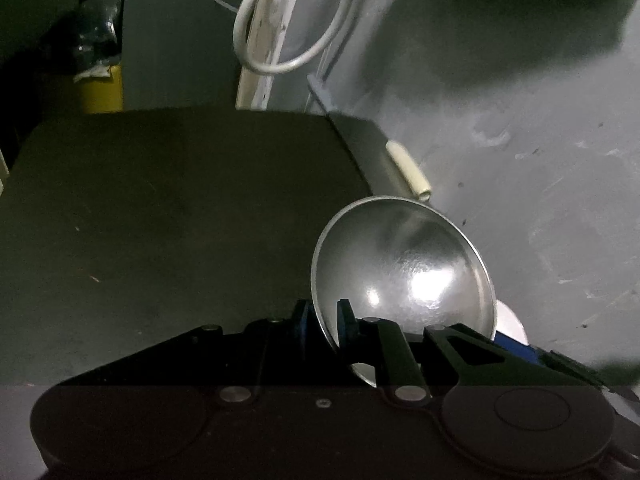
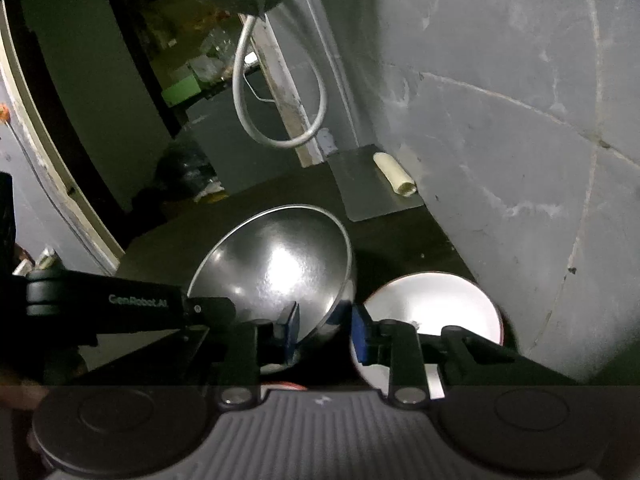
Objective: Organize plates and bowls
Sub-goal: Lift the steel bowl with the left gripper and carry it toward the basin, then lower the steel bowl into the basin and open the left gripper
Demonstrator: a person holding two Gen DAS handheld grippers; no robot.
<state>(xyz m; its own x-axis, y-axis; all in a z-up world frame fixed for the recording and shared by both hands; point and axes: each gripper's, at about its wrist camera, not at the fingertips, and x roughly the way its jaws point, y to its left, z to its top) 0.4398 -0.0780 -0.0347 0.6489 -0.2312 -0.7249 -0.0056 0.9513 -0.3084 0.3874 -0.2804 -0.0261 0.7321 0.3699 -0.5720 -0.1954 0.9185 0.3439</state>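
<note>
The left gripper [image 1: 326,322] is pinching the shiny bowl's [image 1: 404,268] rim, tipping its open side toward the wall [image 1: 520,160]. The right gripper [image 2: 326,330] is squeezing that same bowl too.

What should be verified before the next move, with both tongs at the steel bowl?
1. Left tongs shut on the steel bowl rim: ok.
2. Right tongs straddle the opposite rim, one pad inside and one outside: ok.
3. Right pads pressing firmly on the bowl wall: cannot tell.
4. Bowl level: not ok, it is tilted.
5. Bowl apart from the pale dish beside it: cannot tell.
6. Bare room on the dark table for setting down: ok.
</note>
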